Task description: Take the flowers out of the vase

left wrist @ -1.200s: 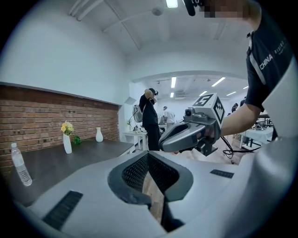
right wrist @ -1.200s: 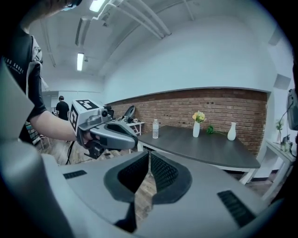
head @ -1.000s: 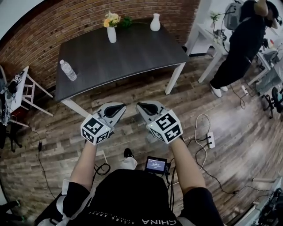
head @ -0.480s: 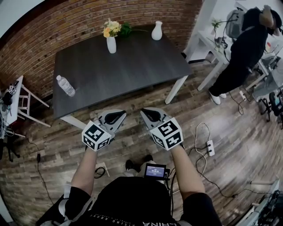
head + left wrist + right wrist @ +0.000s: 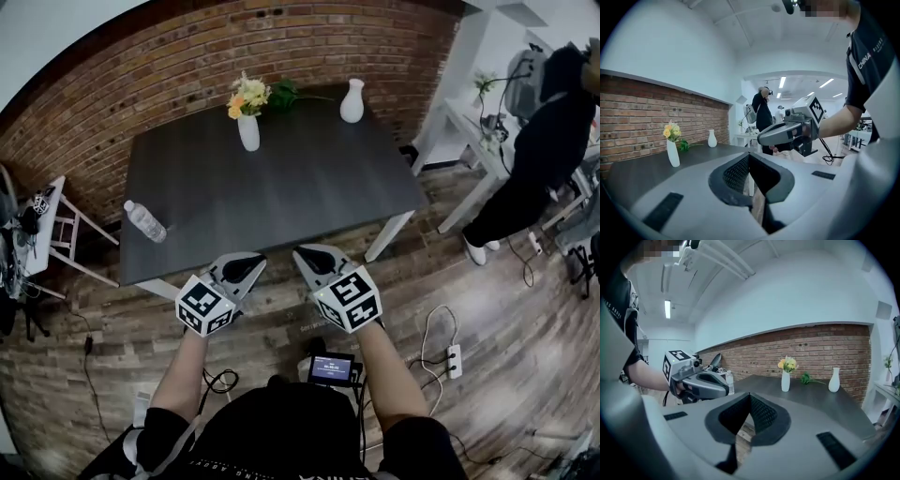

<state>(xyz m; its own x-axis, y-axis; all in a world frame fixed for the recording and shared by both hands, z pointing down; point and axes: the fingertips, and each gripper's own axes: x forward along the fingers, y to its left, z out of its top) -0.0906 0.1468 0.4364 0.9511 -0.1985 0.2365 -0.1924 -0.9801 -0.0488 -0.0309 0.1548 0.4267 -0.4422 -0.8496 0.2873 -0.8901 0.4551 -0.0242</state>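
Head view shows me the dark bench (image 5: 281, 197) in the middle of the frame, with a brick wall behind it. The flowers (image 5: 248, 94) are yellow and white. They sit in a thin white vase (image 5: 248, 132) at the upper middle of the frame, at the far side of the bench. A green sprig (image 5: 284, 94) lies just beside them. A second vase (image 5: 352, 100), with nothing in it, stands to the right.

My left gripper (image 5: 246, 269) and right gripper (image 5: 307, 259) hang side by side in the lower middle of the frame, at the near edge of the bench. They are well apart from the vase. In each gripper view the fingers are clenched tight together with nothing between them.

I think the job has not begun. Here is what could go wrong. If I reach with the fingers clenched, I will bump the flowers and not catch them. The vase is tall and thin, so a pull to the side could tip it over. I should lift straight up, maybe with one gripper holding the vase. The water bottle (image 5: 145, 221) at the left edge could get knocked. The cables (image 5: 433, 330) on the floor could trip me.
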